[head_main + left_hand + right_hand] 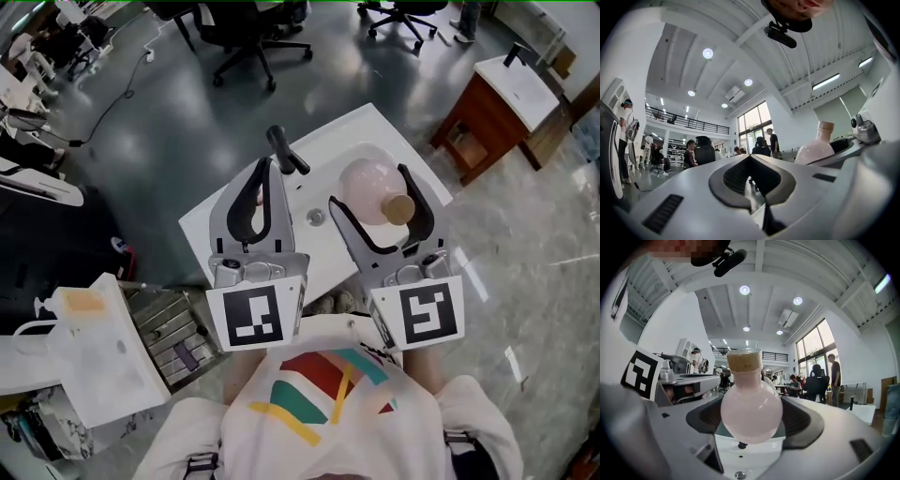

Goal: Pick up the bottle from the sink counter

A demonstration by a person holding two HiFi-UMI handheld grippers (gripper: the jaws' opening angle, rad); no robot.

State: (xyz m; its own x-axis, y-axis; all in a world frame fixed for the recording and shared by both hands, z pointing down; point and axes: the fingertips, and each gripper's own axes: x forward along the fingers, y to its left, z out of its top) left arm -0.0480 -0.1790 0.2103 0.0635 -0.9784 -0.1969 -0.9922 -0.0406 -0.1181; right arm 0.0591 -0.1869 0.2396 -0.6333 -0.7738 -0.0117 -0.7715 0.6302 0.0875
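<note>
**Bottle** (751, 413): round-bellied flask of glossy pale pink, short neck, tan cork stopper (743, 361). It sits at 1 o'clock in the head view, over the sink basin. Whether its base rests on the basin cannot be told.

**Right gripper** (372, 192): grey plastic claw with ribbed black pads, closed against the bulb on both sides. It partly hides the bottle's flanks.

**Left gripper** (751, 187): same make. Its tips meet with nothing between them, and the pads enclose a heart-shaped gap. It hangs just left of the right gripper, over the counter.

**Sink counter** (347, 131): smooth white slab with rounded corners; its near edge is covered by both grippers.

**Faucet** (286, 150): matte black, at 12 o'clock.

**Vanity cabinet** (487, 117): brown wood, white top, at 2 o'clock.
</note>
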